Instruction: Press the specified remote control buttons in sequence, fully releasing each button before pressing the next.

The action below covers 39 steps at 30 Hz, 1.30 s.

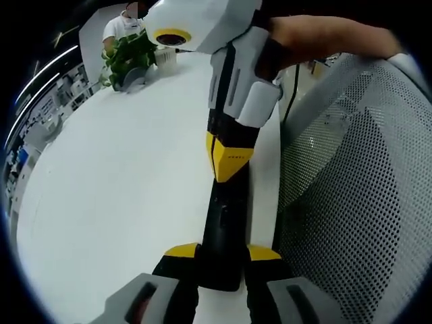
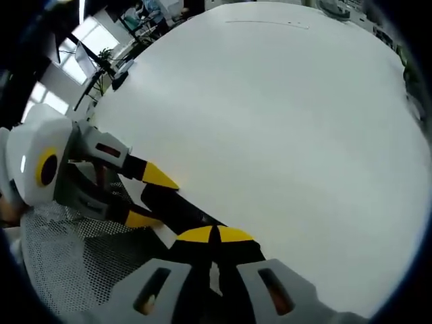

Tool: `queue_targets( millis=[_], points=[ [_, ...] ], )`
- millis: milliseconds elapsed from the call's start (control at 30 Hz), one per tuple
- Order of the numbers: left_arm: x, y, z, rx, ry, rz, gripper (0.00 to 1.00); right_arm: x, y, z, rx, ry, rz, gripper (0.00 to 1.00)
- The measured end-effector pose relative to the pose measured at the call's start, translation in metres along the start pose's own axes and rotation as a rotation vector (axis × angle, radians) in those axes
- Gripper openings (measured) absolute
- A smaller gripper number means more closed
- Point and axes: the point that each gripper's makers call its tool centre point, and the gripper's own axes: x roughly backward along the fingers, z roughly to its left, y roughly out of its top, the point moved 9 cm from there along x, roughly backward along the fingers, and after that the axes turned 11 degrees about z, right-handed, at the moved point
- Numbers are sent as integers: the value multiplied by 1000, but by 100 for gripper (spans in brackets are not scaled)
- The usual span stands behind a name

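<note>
- The left hand-held gripper (image 1: 223,260) had its yellow-tipped jaws set narrowly on either side of a black remote control (image 1: 226,233), gripping its near end.
- The remote control lay lengthwise near the edge of the white desk (image 1: 121,189), just beside a grey mesh chair back (image 1: 358,189).
- The right hand-held gripper (image 2: 216,234) had its yellow tips pressed together, with no gap between them, and they touched the top face of the remote control at its far end.
- In the right gripper view the remote (image 2: 177,209) ran between the left hand-held gripper's two spread tips (image 2: 148,197) and the closed tips of the right one.
- A potted green plant (image 1: 128,57) and a person in white stood at the far side of the desk, well apart from the remote.
</note>
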Motion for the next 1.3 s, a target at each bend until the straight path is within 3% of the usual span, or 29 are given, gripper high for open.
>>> queue_targets(
  millis=[500,1300],
  points=[
    [0,0,0,5,2,-2,25,-1,3,2,30,-28,11,0],
    [3,0,-4,6,11,-4,25,2,0,0,-37,22,16,0]
  ],
)
